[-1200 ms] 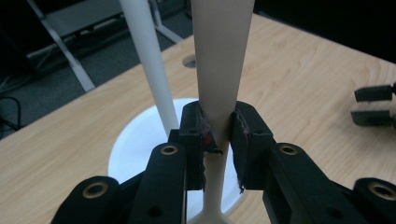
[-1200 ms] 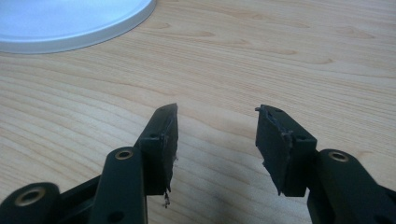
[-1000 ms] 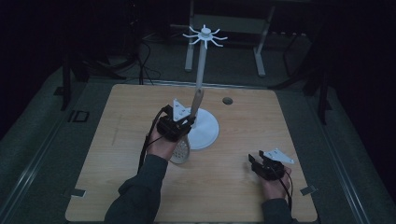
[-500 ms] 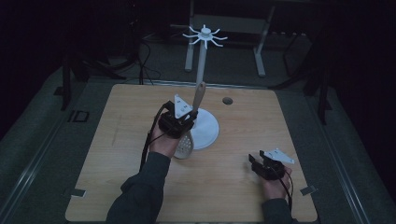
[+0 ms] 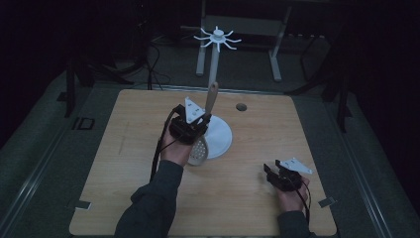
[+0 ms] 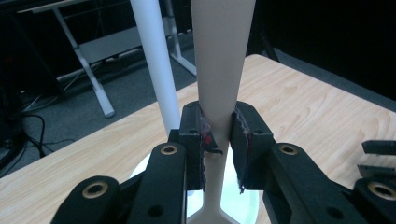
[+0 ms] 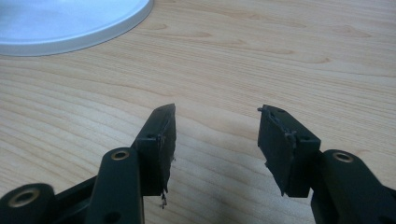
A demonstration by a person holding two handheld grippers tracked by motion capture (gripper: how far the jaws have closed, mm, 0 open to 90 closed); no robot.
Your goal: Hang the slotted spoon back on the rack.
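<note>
Gripping the spoon (image 6: 219, 70) upright beside the pole (image 6: 156, 70), the left gripper (image 5: 190, 124) likely must raise it to a hook; the right gripper (image 5: 282, 176) rests wide, empty.

Dim room seen from above, with light falling mainly on a pale wooden table (image 5: 138, 198) that has rounded corners and a small round hole (image 5: 241, 106) near its far edge. Strips of tape (image 5: 326, 202) lie by its near corners. The floor (image 5: 44, 163) around it is dark grey-green. Beyond the far edge stands a bench with white metal legs (image 5: 275, 54), and black cables (image 5: 153, 59) trail across the floor at the far left. The walls are lost in darkness.
</note>
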